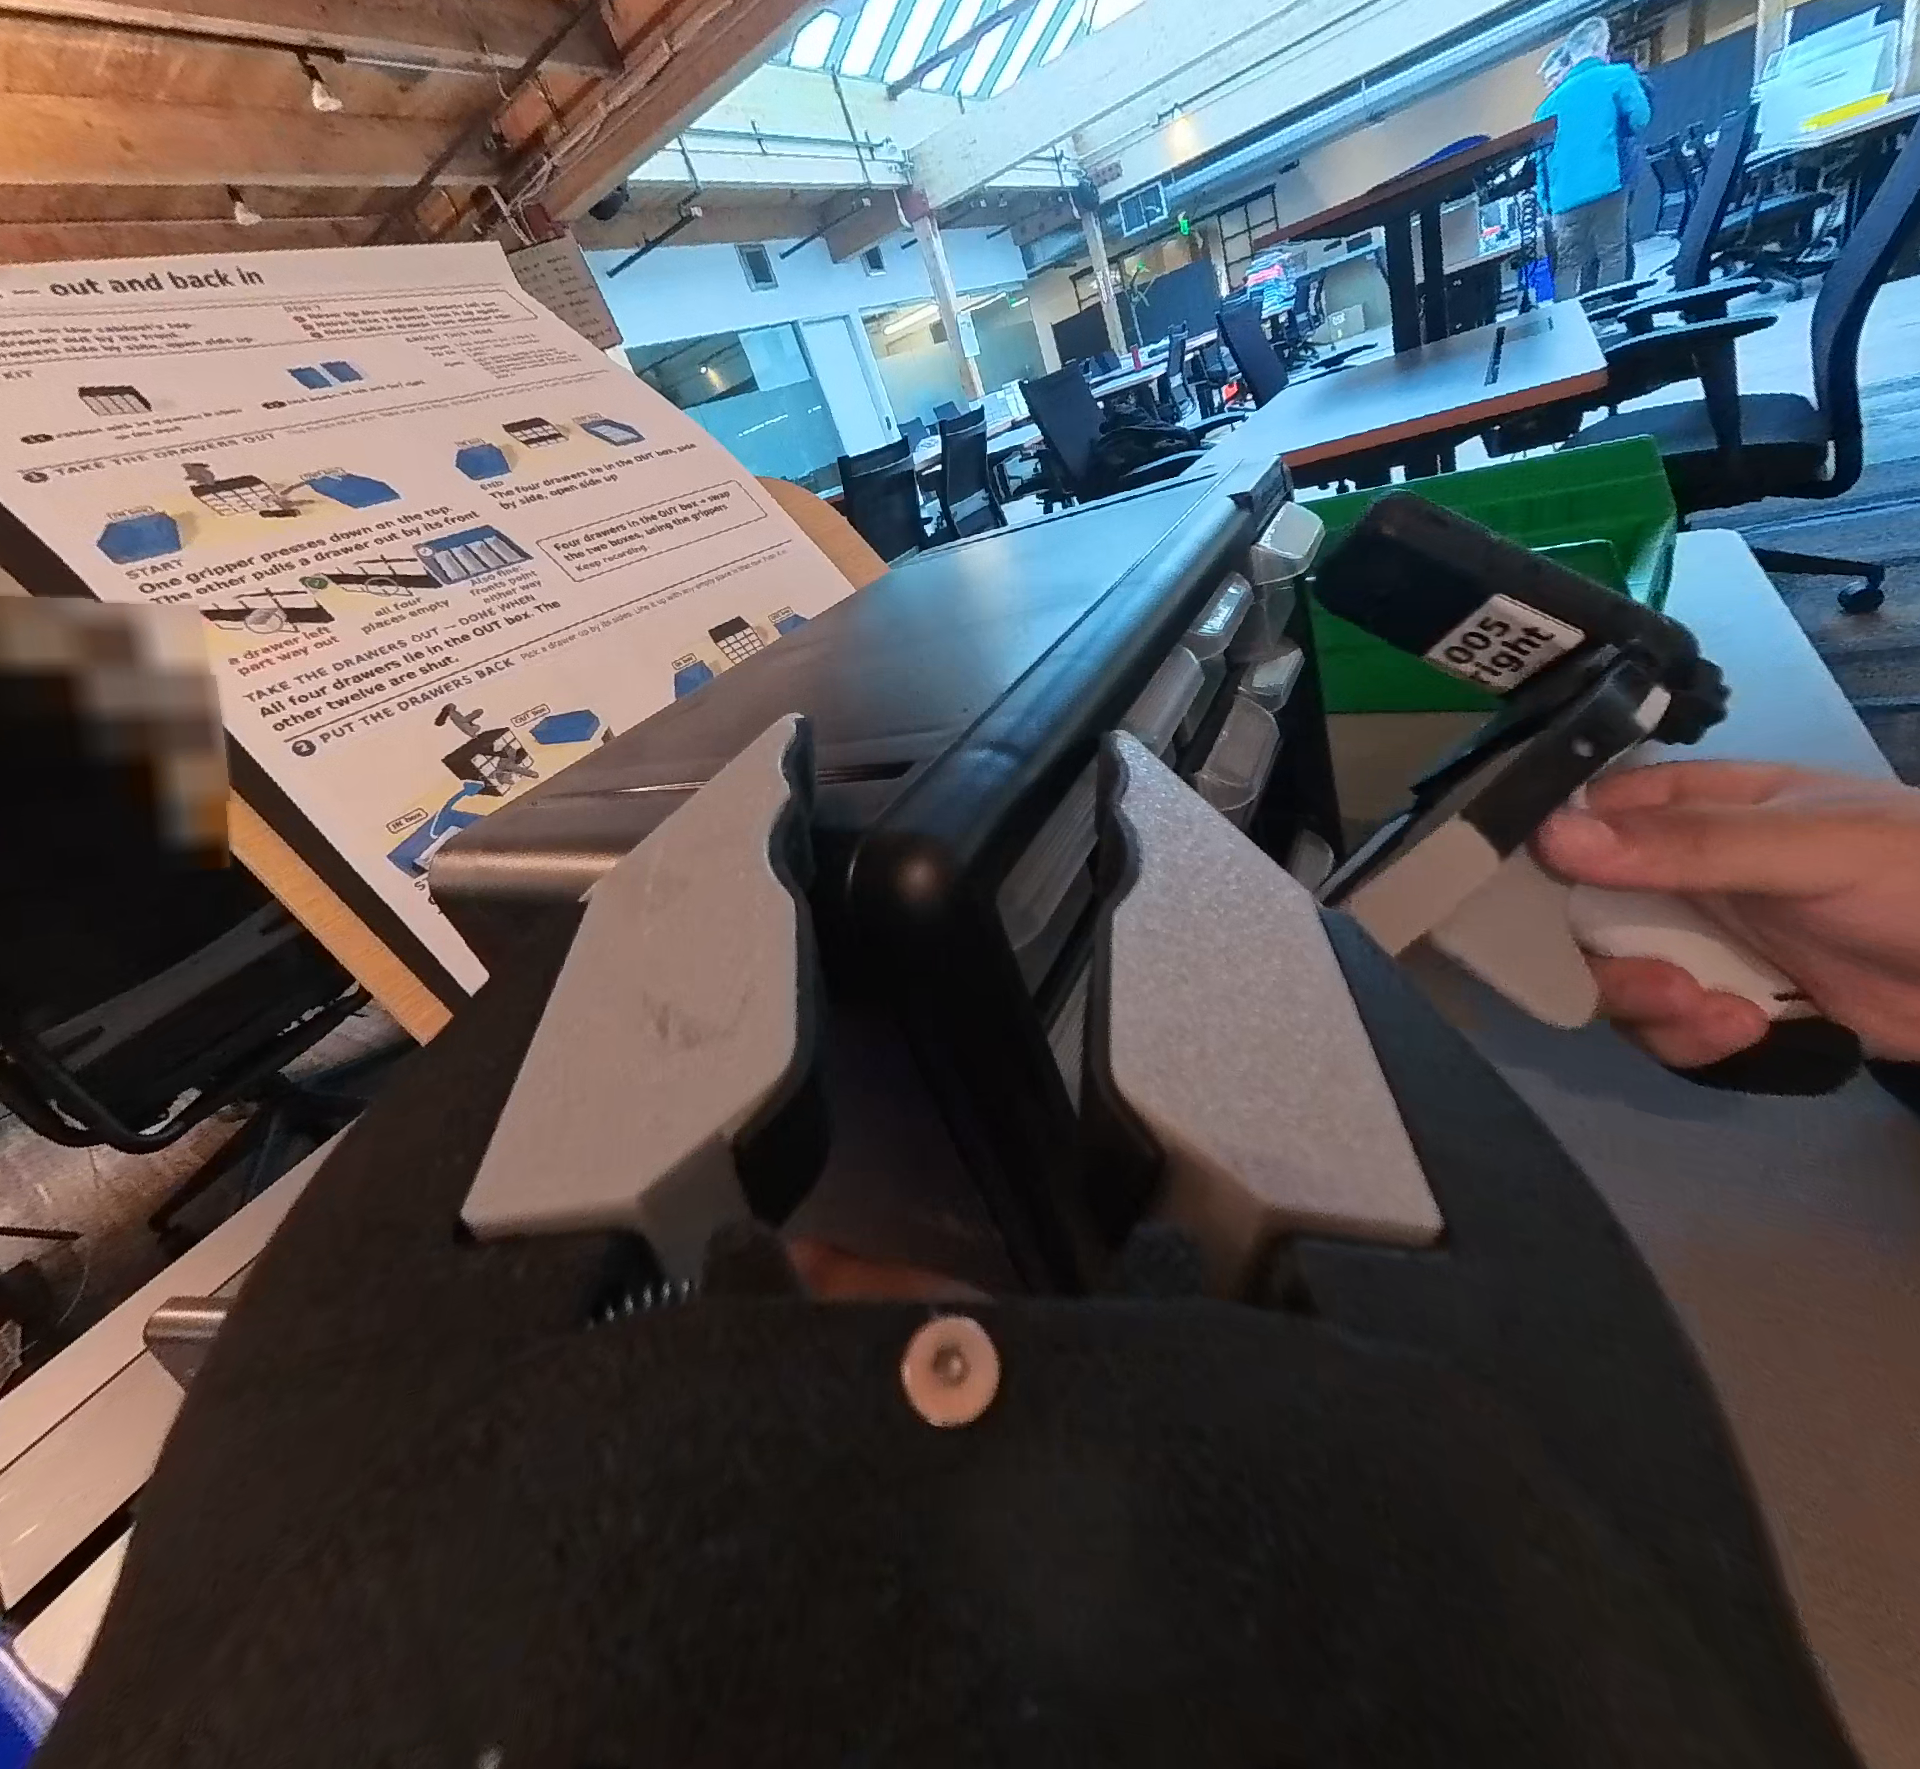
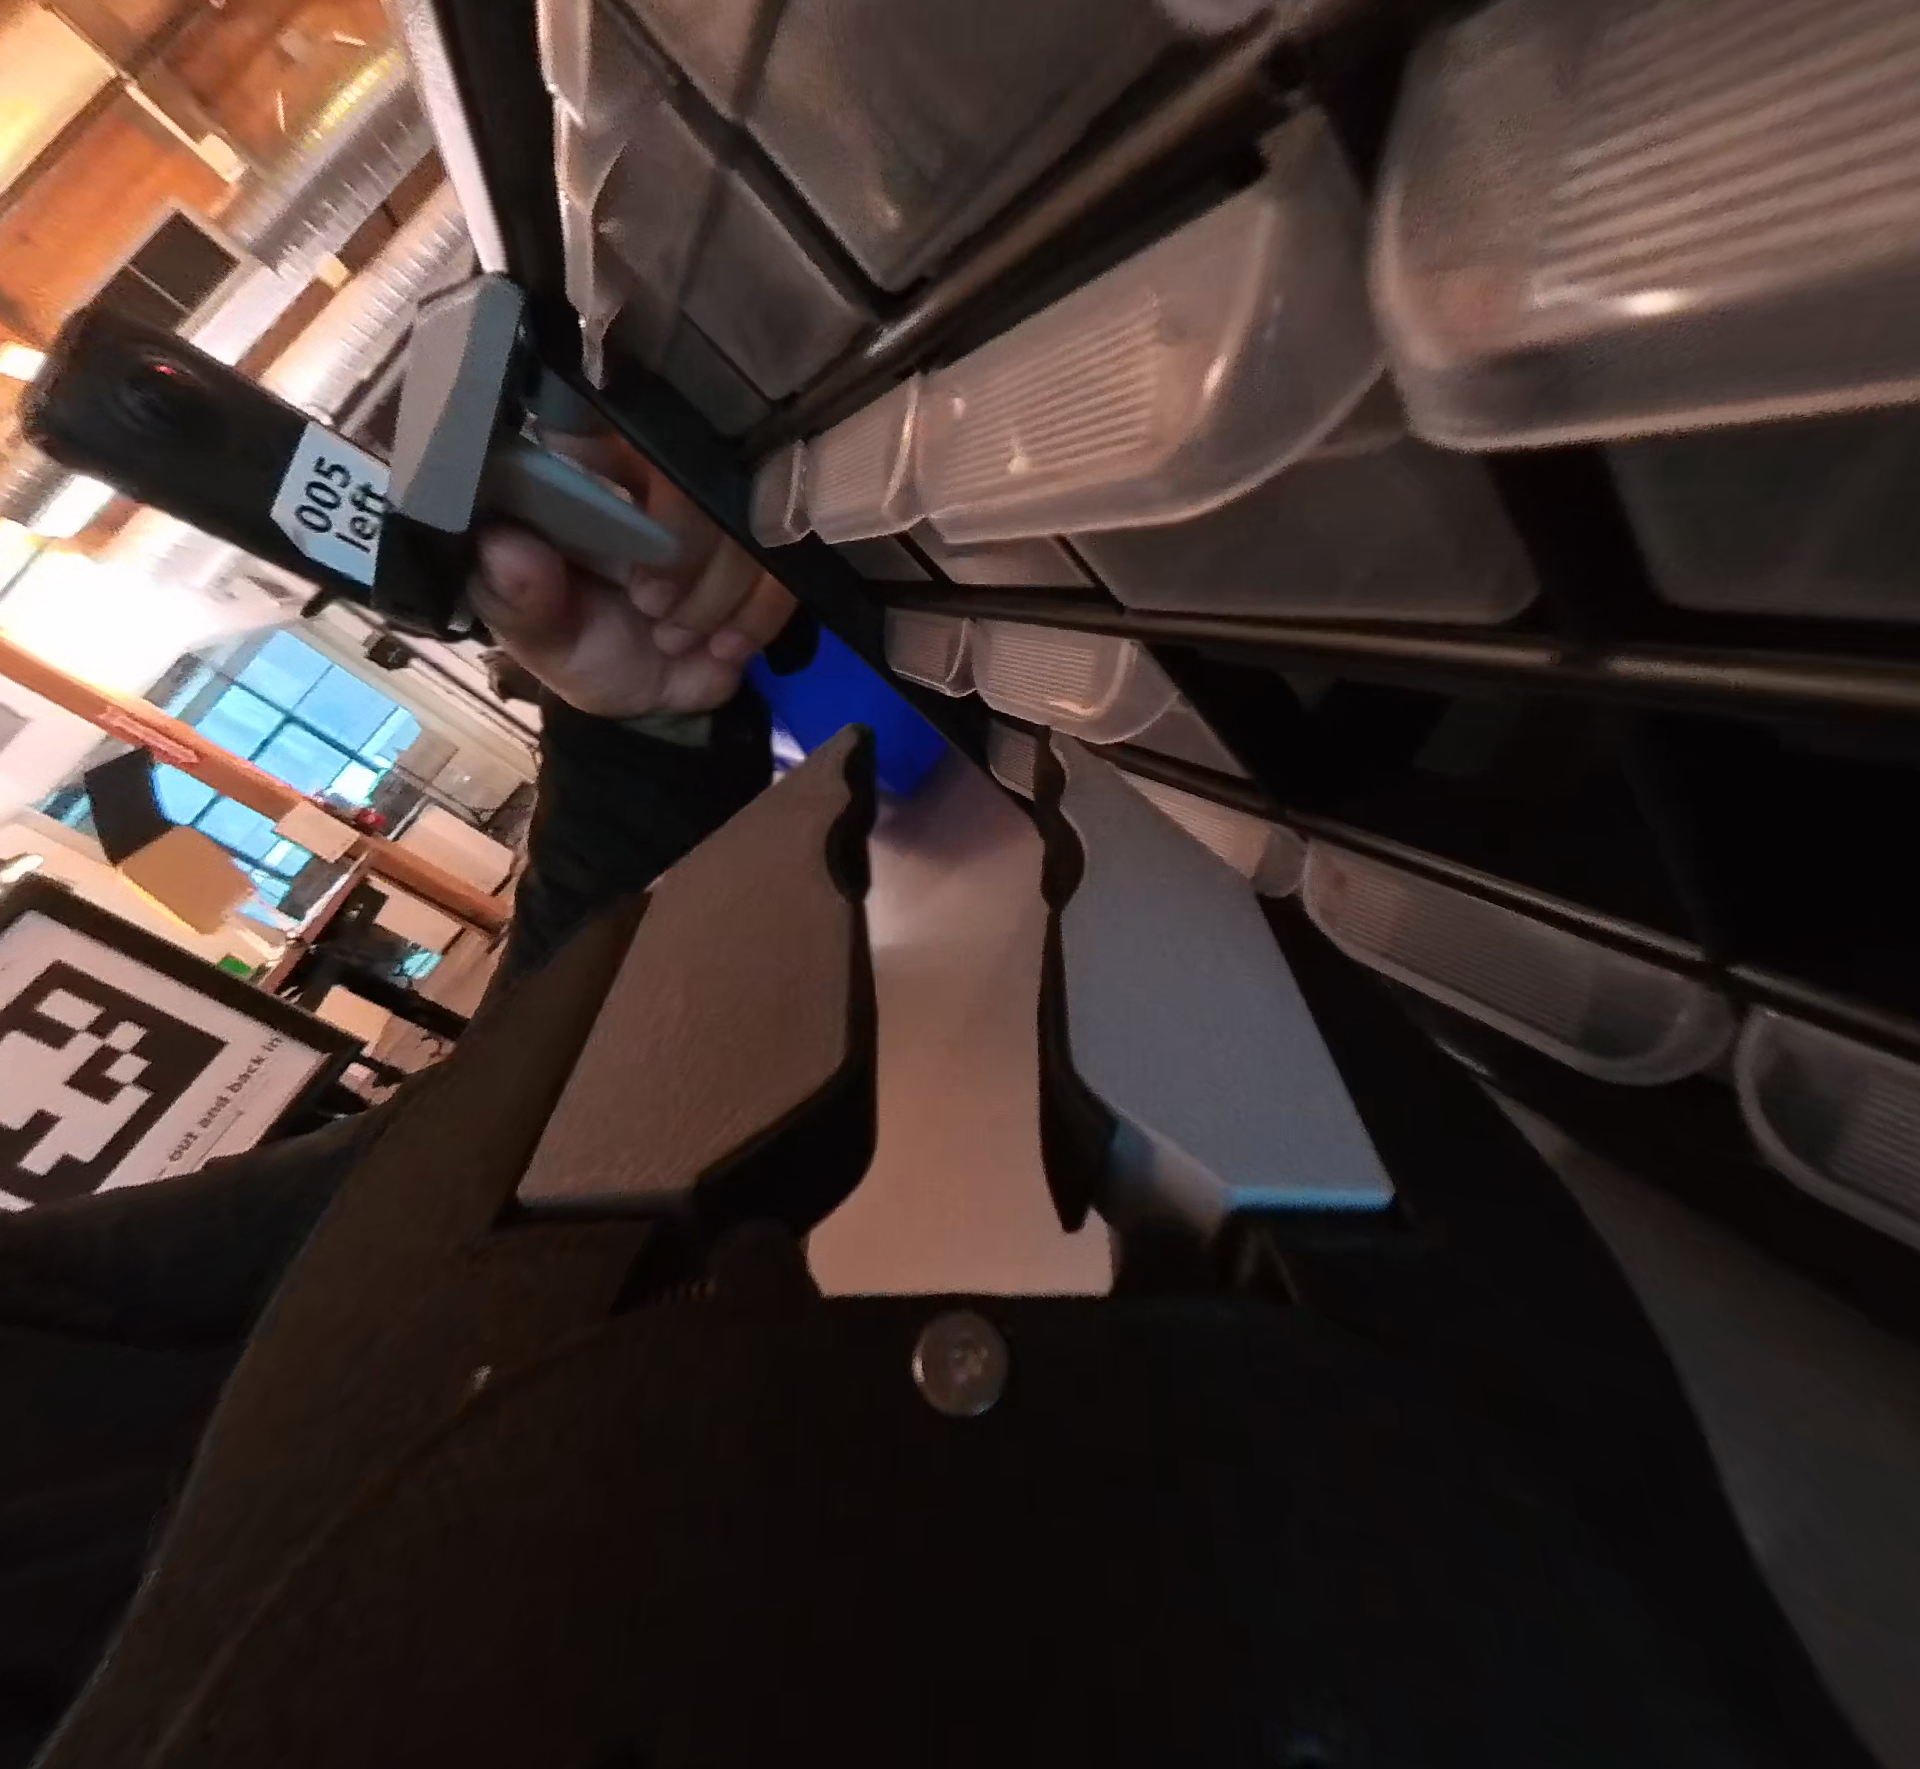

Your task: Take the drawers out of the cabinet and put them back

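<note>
Office desk; cabinet [image 1: 1039, 680] corner between left claw [image 1: 951, 815] fingers.

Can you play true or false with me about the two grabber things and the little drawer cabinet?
1. The left gripper has the black corner edge of the cabinet between its fingers. True.
2. The right gripper is clamped on a drawer. False: its fingers stand apart with nothing between them, beside the clear drawers.
3. A green bin sits behind the cabinet in the left wrist view. True.
4. The cabinet's drawers are bright red. False: they are clear, greyish plastic.
5. An instruction sheet leans to the left of the cabinet. True.
</note>
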Demonstrator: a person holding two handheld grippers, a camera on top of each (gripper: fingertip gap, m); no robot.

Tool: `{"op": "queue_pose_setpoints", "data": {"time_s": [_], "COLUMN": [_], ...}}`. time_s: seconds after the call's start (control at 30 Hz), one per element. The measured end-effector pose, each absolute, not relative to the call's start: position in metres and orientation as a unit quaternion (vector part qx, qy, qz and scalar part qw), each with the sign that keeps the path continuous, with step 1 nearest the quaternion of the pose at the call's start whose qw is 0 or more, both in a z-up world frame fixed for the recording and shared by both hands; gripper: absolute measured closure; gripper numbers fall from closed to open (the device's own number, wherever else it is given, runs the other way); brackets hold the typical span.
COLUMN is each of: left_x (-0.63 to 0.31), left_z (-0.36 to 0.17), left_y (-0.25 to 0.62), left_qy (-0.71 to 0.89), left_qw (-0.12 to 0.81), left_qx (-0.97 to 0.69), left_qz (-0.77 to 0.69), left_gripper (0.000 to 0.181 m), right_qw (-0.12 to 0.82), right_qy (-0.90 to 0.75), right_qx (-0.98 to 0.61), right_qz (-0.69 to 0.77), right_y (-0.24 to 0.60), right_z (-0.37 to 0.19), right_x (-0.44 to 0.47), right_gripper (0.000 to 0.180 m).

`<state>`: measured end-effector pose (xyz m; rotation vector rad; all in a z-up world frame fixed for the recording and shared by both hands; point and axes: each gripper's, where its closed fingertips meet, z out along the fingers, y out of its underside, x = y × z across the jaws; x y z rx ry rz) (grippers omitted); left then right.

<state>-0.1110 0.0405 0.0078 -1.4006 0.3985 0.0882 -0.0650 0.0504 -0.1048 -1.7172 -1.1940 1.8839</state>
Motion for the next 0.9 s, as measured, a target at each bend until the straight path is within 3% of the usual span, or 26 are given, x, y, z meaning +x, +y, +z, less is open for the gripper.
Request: {"op": "queue_pose_setpoints", "data": {"time_s": [0.1, 0.4, 0.5, 0.57, 0.73, 0.9], "left_x": [-0.111, -0.111, -0.111, -0.111, -0.111, -0.111], "left_z": [0.008, 0.008, 0.008, 0.008, 0.008, 0.008], "left_y": [0.04, 0.041, 0.04, 0.04, 0.04, 0.04], "left_qy": [0.182, 0.181, 0.181, 0.182, 0.182, 0.182], "left_qw": [0.746, 0.745, 0.746, 0.746, 0.746, 0.745], "left_qx": [-0.64, -0.64, -0.64, -0.64, -0.64, -0.64], "left_qz": [0.04, 0.041, 0.041, 0.042, 0.042, 0.042], "left_gripper": [0.128, 0.128, 0.128, 0.128, 0.128, 0.128], "right_qw": [0.168, 0.158, 0.167, 0.189, 0.177, 0.141], "right_qy": [-0.41, -0.383, -0.372, -0.369, -0.335, -0.319], "right_qx": [-0.61, -0.615, -0.611, -0.632, -0.607, -0.598], "right_qz": [0.657, 0.671, 0.679, 0.655, 0.698, 0.722], "right_y": [0.055, 0.059, 0.058, 0.066, 0.07, 0.07], "right_z": [-0.108, -0.112, -0.11, -0.118, -0.105, -0.11], "right_x": [-0.066, -0.068, -0.066, -0.064, -0.064, -0.062], "right_gripper": [0.165, 0.173, 0.159, 0.139, 0.15, 0.174]}}
